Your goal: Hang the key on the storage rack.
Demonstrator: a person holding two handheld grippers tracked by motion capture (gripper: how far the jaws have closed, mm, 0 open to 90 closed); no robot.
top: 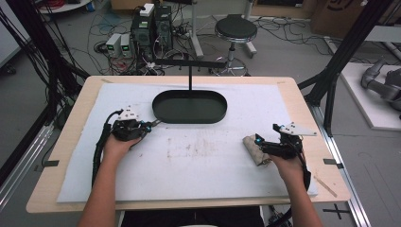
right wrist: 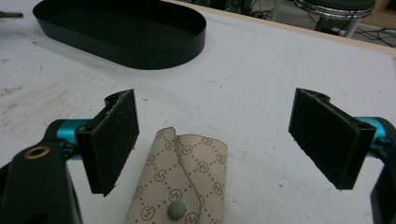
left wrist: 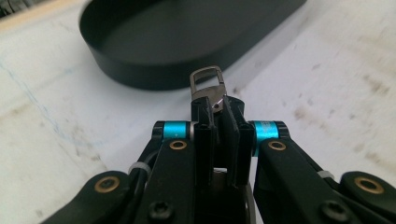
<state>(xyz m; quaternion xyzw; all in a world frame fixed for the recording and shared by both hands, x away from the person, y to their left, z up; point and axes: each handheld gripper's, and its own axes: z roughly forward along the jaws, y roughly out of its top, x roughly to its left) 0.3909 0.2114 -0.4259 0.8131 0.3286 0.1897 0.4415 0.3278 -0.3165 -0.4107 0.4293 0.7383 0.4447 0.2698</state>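
Right gripper (right wrist: 215, 140) gapes around the pouch (right wrist: 180, 182); left gripper (left wrist: 217, 109) pinches a clasp (left wrist: 208, 84).

Overhead looks forward-down — gripper views close, sharing black tray (top: 189, 107).

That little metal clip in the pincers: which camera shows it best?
The left gripper view: the metal clip sits close up, pinched between the left gripper's shut jaws, its loop pointing toward the black oval tray. The high view gives a tiny glint at that gripper's tip. The right gripper view looks at a patterned pouch.
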